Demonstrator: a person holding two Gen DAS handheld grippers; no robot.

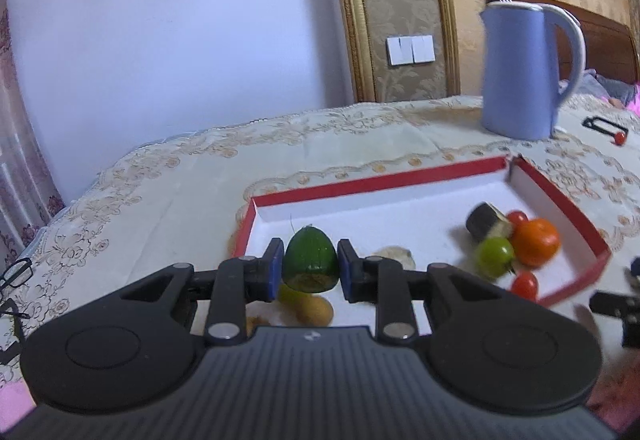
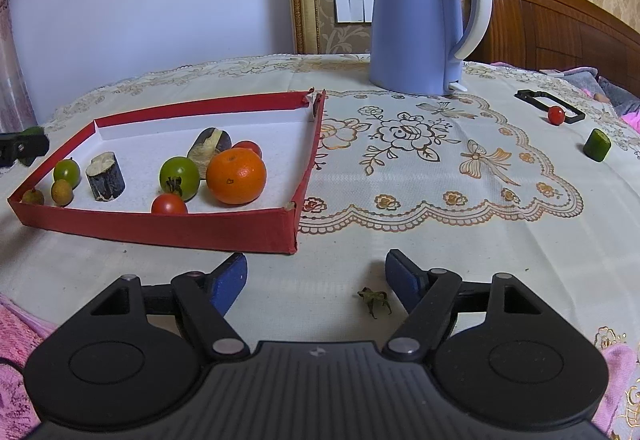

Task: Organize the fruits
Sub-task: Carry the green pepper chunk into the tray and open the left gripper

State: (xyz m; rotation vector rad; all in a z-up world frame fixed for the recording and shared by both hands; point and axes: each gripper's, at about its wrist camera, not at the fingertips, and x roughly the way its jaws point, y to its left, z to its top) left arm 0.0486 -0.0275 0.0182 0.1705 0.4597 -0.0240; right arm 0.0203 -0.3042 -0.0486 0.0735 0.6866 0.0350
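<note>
Two grippers: left (image 1: 311, 268) clamped on cucumber end (image 1: 310, 260) above tray (image 1: 560, 195); right (image 2: 316, 280) agape, empty. Probably firm, light, slick-skinned; best pinched across rounded sides.

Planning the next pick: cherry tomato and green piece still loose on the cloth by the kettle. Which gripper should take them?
Right. Right gripper is open and empty, facing the cherry tomato and green piece. Left gripper is shut on a cucumber end over the red tray.

blue kettle (image 2: 416, 19), glasses (image 1: 16, 274), wall switches (image 2: 354, 8).
</note>
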